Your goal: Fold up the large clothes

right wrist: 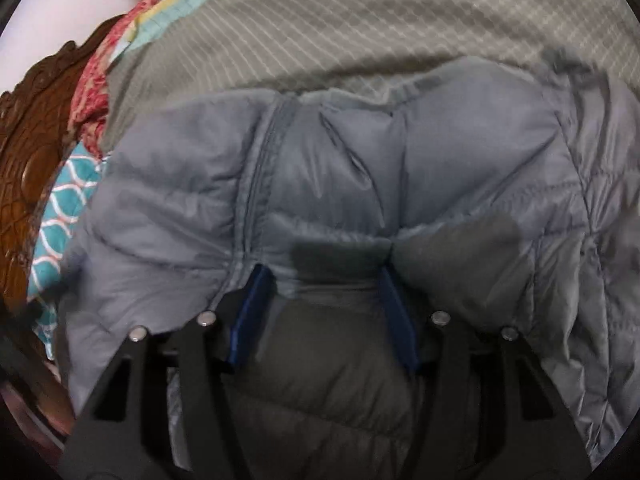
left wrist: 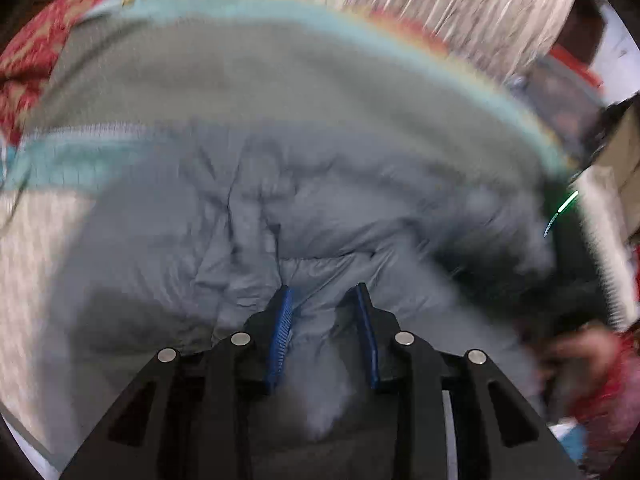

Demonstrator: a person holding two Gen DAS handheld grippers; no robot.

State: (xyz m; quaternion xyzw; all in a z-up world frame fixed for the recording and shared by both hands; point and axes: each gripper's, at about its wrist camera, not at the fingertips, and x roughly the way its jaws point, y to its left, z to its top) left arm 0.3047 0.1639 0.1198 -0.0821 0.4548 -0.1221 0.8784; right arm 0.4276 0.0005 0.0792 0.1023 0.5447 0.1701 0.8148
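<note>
Grey puffer jacket [right wrist: 460, 152] on bedspread [right wrist: 360, 12], both tongs pinching it

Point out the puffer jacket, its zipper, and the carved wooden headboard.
puffer jacket [right wrist: 460, 152]: right wrist view, quilted grey panel.
zipper [right wrist: 266, 160]: right wrist view, stitched strip running down the jacket.
carved wooden headboard [right wrist: 28, 152]: right wrist view, brown carved face at left.

jacket [right wrist: 344, 168]: puffy cloth, smooth, a bit shiny
bed cover [right wrist: 360, 24]: soft matt cloth
headboard [right wrist: 28, 148]: carved shiny brown wood
</note>
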